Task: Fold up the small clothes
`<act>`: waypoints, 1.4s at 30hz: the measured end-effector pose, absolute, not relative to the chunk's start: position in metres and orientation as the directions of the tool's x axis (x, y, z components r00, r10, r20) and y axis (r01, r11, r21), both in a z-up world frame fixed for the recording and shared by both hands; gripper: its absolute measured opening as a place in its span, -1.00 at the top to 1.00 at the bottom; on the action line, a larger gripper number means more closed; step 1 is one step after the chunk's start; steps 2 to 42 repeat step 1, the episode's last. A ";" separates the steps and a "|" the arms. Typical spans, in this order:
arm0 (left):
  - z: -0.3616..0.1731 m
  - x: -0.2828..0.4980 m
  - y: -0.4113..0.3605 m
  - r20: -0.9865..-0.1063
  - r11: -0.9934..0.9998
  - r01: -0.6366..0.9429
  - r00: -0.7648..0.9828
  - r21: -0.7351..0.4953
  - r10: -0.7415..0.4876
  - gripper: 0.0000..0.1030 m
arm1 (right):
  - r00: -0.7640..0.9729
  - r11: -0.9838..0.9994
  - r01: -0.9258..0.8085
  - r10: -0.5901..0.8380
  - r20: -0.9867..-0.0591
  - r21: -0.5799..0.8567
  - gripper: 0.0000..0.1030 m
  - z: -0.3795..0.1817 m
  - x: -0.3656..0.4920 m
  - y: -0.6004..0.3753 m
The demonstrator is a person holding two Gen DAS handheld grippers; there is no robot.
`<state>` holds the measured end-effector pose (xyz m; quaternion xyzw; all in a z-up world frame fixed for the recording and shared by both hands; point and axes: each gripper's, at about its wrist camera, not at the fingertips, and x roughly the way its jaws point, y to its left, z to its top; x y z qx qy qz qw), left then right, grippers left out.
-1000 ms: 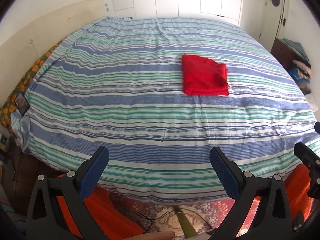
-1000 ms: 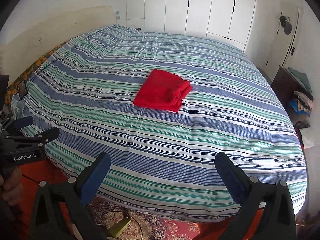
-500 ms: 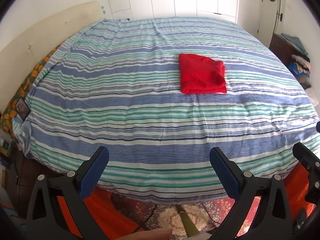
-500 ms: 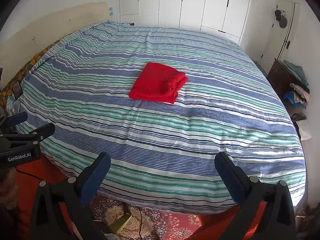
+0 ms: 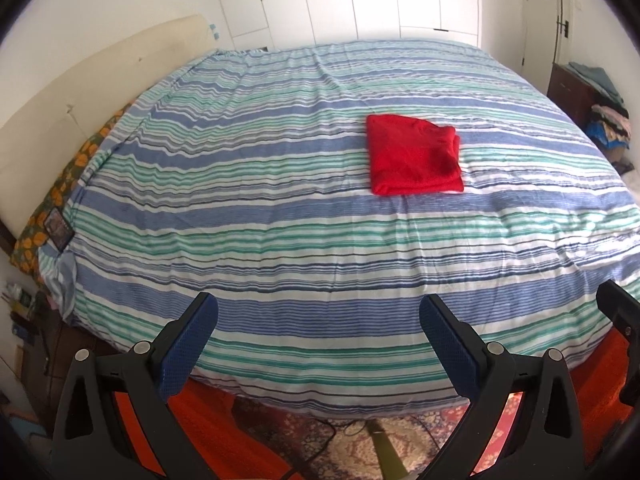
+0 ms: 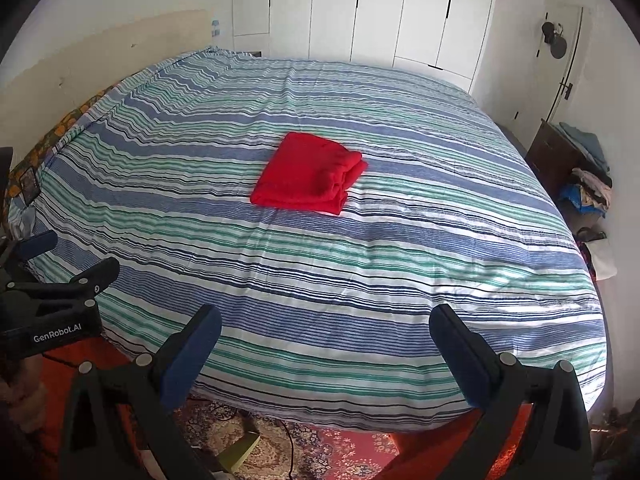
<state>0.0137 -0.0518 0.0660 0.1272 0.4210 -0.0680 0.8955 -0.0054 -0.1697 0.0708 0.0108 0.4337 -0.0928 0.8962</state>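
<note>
A red garment (image 5: 414, 158) lies folded into a small rectangle on the striped bedspread (image 5: 280, 216), right of the bed's middle. The right wrist view shows the same red garment (image 6: 308, 172) near the bed's centre. My left gripper (image 5: 318, 316) is open and empty, held off the near edge of the bed, far from the garment. My right gripper (image 6: 326, 330) is also open and empty, likewise back from the bed's near edge. The left gripper (image 6: 60, 264) shows at the left edge of the right wrist view.
A beige headboard (image 5: 80, 100) and an orange-patterned pillow (image 5: 60, 188) lie at the left. White wardrobe doors (image 6: 380, 12) line the far wall. A dark dresser with piled clothes (image 6: 576, 168) stands at the right. A patterned rug (image 6: 312, 452) and cable lie below.
Both grippers have risen and tilted a little, so the bed and red garment sit lower in both views. The garment itself has not moved. Both grippers stay open.
</note>
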 end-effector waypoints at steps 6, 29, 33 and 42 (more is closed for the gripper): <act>0.066 0.015 -0.051 -0.776 0.958 0.233 0.631 0.166 -0.019 -0.96 | 0.607 0.983 0.176 -0.155 -0.779 -0.058 -0.99 0.071 -0.005 -0.170; 0.066 0.015 -0.051 -0.776 0.958 0.233 0.631 0.166 -0.019 -0.96 | 0.607 0.983 0.176 -0.155 -0.779 -0.058 -0.99 0.071 -0.005 -0.170; 0.066 0.015 -0.051 -0.776 0.958 0.233 0.631 0.166 -0.019 -0.96 | 0.607 0.983 0.176 -0.155 -0.779 -0.058 -0.99 0.071 -0.005 -0.170; 0.066 0.015 -0.051 -0.776 0.958 0.233 0.631 0.166 -0.019 -0.96 | 0.607 0.983 0.176 -0.155 -0.779 -0.058 -0.99 0.071 -0.005 -0.170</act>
